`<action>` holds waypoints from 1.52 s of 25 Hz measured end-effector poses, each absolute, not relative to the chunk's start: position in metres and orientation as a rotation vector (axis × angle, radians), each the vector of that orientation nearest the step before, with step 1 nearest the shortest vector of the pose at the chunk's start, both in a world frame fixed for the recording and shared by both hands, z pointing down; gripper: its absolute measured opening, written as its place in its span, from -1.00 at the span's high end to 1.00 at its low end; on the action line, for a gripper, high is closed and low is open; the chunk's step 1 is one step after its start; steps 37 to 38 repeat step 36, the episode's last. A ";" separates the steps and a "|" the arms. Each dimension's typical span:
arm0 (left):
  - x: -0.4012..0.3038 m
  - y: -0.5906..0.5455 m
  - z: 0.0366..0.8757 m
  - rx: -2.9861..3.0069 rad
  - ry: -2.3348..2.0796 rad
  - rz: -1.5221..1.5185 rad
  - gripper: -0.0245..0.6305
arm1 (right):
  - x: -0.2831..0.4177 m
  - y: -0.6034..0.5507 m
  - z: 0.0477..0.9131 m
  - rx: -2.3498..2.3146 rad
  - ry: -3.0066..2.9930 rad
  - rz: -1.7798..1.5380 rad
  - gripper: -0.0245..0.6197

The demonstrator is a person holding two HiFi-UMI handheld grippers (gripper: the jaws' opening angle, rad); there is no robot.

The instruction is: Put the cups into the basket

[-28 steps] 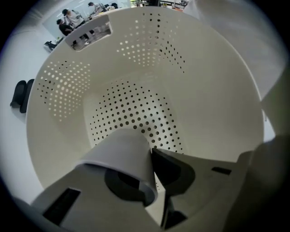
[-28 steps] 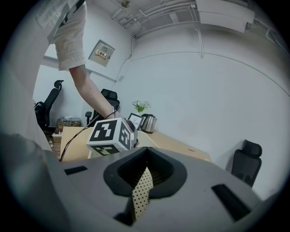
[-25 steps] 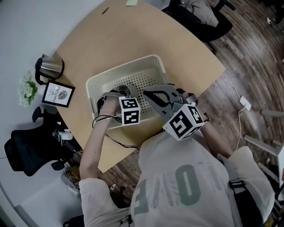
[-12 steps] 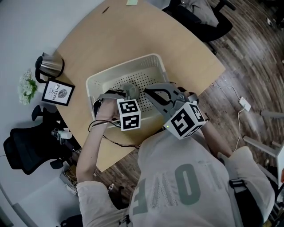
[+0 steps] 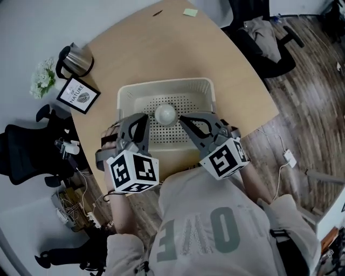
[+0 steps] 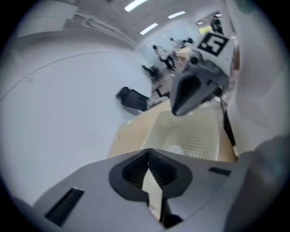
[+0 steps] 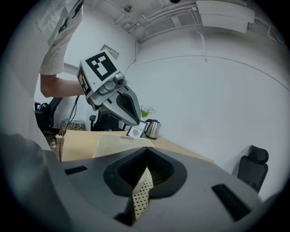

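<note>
Head view has the basket (image 5: 161,83) sitting on the tabletop (image 5: 161,48) right in front of you, with one pale cup (image 5: 165,114) lying on its perforated floor, toward the near side. Your left gripper (image 5: 140,118) comes in from the cup's left and your right gripper (image 5: 183,118) from its right, so the cup shows between the two sets of fingers. The right fingers are just beside it in this view and the left ones a little further off. You cannot tell from here whether either touches it.

Left gripper view has your fingers closed together, with only a thin slit below where they meet. Pale basket plastic shows through that slit and nothing is held. Past the fingers, the cup rests on the basket floor, beyond and below them, and your right gripper hangs over the basket.

Right gripper view shows the same: fingers pressed together and empty, with a strip of the basket's dotted wall showing in the narrow gap. Your left gripper is raised above the basket's far rim, and your bare forearm runs off to the left behind it.

At the tabletop's far left corner stand a kettle (image 5: 75,60), a framed picture (image 5: 78,94) and a small bunch of flowers (image 5: 43,78), well apart from the basket. A sticky note (image 5: 190,12) lies at the far edge.
</note>
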State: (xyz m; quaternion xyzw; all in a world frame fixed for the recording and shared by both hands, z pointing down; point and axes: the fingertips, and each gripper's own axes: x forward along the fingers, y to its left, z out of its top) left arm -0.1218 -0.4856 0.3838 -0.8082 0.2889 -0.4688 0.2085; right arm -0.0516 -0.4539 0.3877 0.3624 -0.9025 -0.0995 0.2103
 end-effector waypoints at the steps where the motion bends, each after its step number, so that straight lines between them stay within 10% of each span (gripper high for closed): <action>1: -0.126 -0.486 0.367 -2.298 0.970 -1.154 0.89 | -0.054 -0.454 0.384 1.003 -2.518 -0.296 0.93; 9: -0.165 -0.482 0.346 -2.751 1.905 -0.013 0.89 | -0.058 -0.471 0.342 1.270 -2.893 0.073 0.93; 38: -0.162 -0.472 0.366 -2.471 1.979 0.018 0.89 | -0.086 -0.467 0.378 1.215 -2.816 0.164 0.93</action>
